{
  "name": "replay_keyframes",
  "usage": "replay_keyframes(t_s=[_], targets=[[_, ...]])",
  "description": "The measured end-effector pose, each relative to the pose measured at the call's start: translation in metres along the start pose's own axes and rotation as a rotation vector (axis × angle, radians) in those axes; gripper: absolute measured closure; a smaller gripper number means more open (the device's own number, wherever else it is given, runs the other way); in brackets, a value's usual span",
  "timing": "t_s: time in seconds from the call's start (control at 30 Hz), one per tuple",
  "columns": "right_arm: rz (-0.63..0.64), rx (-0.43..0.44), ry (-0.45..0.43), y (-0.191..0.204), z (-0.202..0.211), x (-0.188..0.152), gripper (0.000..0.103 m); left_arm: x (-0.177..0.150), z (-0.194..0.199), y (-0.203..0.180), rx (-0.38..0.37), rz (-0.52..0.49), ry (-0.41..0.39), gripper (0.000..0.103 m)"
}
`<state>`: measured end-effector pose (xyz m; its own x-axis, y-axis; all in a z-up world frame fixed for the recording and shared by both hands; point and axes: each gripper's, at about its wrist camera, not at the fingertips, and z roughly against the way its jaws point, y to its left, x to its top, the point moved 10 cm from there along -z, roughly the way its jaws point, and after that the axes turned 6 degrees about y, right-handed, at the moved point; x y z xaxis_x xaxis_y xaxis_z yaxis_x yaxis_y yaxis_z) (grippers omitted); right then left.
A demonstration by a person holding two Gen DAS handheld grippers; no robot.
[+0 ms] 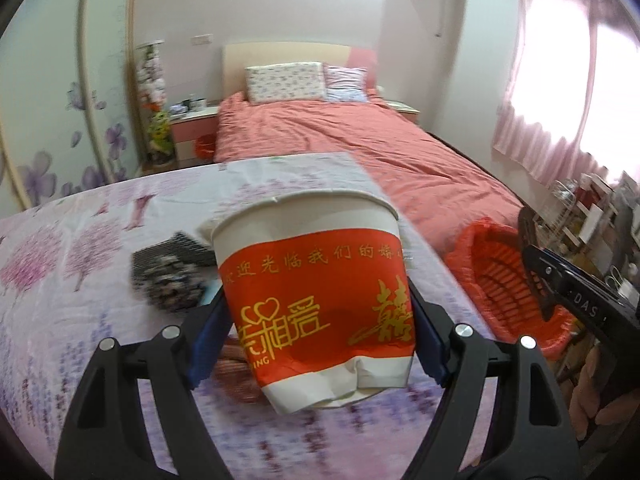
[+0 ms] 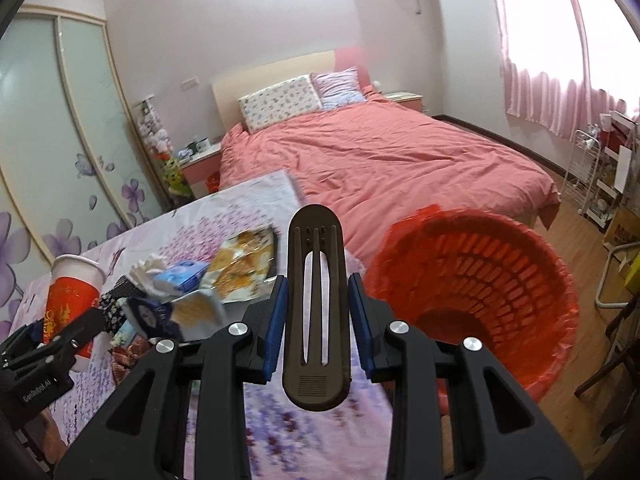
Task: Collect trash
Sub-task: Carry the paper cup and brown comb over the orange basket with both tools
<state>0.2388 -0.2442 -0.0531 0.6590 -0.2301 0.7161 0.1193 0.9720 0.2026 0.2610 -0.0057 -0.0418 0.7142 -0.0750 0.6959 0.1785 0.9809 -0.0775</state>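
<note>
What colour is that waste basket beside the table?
Red-orange, the waste basket has a matching liner; clearest in the right wrist view.

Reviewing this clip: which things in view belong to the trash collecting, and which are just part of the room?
Part of the job:
- paper cup, clamped in the left gripper
- dark plastic piece, clamped in the right gripper
- wrappers and packets on the table
- red bin beside the table

Just there:
- bed
- pillows
- pink curtains

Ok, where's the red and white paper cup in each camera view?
Left wrist: paper cup centre frame, held in the left tool.
Right wrist: paper cup at far left, over the table.
Shared landmark: red bin, right of the table in both.
</note>
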Motion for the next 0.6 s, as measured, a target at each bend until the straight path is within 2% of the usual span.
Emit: replay_keyframes(t_s=[0.37, 0.6], targets=[[-0.1, -0.063, -0.053, -0.076, 0.013, 0.014, 0.072, 0.008, -0.026, -0.115, -0.163, -0.131, 0.006, 0.026], [-0.166, -0.083, -0.057, -0.113, 0.006, 0.017, 0.072, 0.007, -0.05, -0.167, -0.225, -0.197, 0.03, 0.026]])
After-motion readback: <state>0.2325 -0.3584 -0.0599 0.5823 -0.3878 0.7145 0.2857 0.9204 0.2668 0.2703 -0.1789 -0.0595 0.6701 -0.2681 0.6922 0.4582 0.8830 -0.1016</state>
